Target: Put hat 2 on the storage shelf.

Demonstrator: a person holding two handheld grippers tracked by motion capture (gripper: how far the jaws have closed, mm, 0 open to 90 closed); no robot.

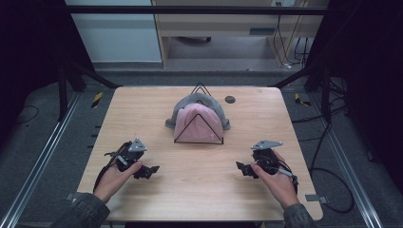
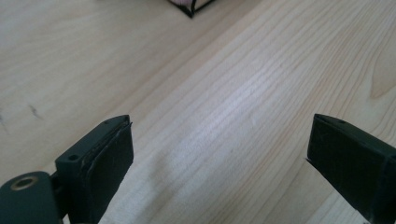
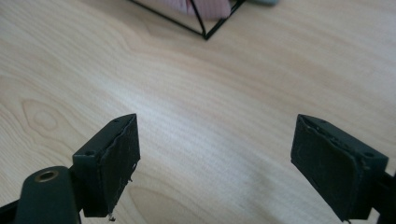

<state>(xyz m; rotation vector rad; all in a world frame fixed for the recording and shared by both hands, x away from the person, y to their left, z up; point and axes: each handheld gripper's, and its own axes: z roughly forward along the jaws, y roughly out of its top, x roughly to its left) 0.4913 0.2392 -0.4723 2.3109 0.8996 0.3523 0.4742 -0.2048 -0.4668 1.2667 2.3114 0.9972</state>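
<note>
hat in rack — table centre

1. Left gripper: held low in the left hand, fingers spread wide, nothing between them.
2. Right gripper: held low in the right hand, fingers wide apart and bare.

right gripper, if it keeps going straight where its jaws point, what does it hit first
Most likely the bare table just ahead of the open right gripper, since it tilts down. The black wire frame lies farther along that line; depth is unclear.
</note>
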